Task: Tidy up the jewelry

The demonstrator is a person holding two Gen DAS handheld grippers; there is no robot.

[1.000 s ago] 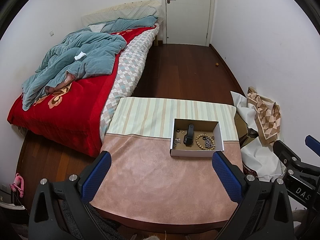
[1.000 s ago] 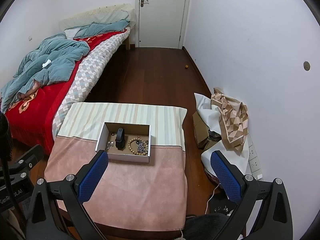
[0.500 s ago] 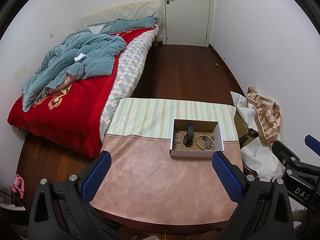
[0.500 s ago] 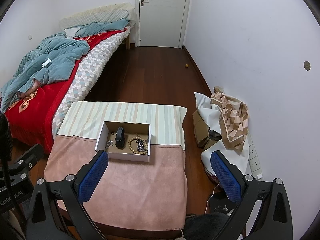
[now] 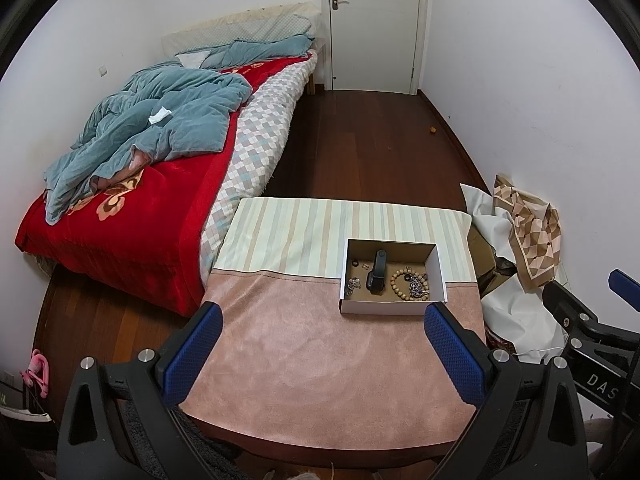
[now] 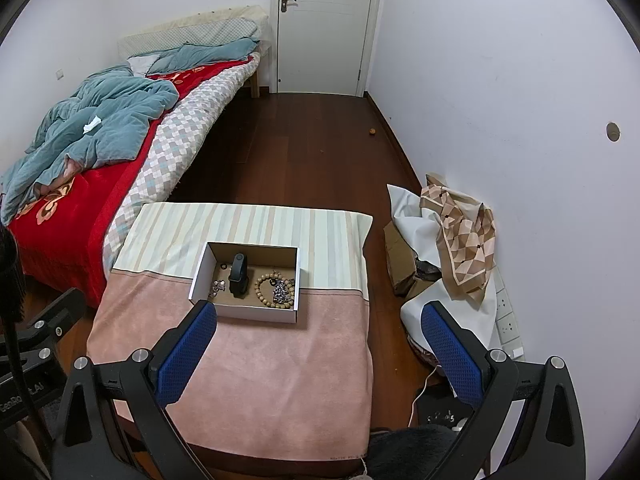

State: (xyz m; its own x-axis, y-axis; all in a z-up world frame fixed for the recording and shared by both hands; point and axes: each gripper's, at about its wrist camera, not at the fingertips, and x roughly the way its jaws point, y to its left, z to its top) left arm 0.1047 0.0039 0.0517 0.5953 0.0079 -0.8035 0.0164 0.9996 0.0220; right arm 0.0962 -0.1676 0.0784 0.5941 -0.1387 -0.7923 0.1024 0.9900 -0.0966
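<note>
- While both grippers are hovering well above the table (image 5: 304,364), the jewelry is all sitting inside the white cardboard box (image 5: 390,307) on the cloth-covered top.
- Left gripper (image 5: 320,354) is hanging with its blue pads spread wide, pinching nothing; right gripper (image 6: 318,350) is doing the same, fingers apart and empty.
- Inside the box: black wristband (image 5: 377,276) is lying down the middle, wooden bead bracelet (image 5: 400,280) is sitting to its right with a silvery chain tangle (image 5: 418,286) lying on or inside the loop, small metal charms (image 5: 353,285) are sitting to its left, tiny ring-like bits (image 5: 354,264) near the back wall, too small to tell.
- Nothing jewelry-like is showing loose on the cloth, so this is fitting either pieces gathered into the box already or pieces waiting to be sorted out of it; can't tell which.
- Risks, as judgement: chain is overlapping the beads, so a pinch on one is likely dragging the other along.
- Box is looking light and shallow; a pad catching its wall could be sliding or tipping it, spilling small bits.
- Box is sitting near the table's right edge (image 6: 366,280); anything flicked out may be dropping to the floor (image 6: 320,152).
- Charms and rings are tiny against wide pads, so slipping is likely.
</note>
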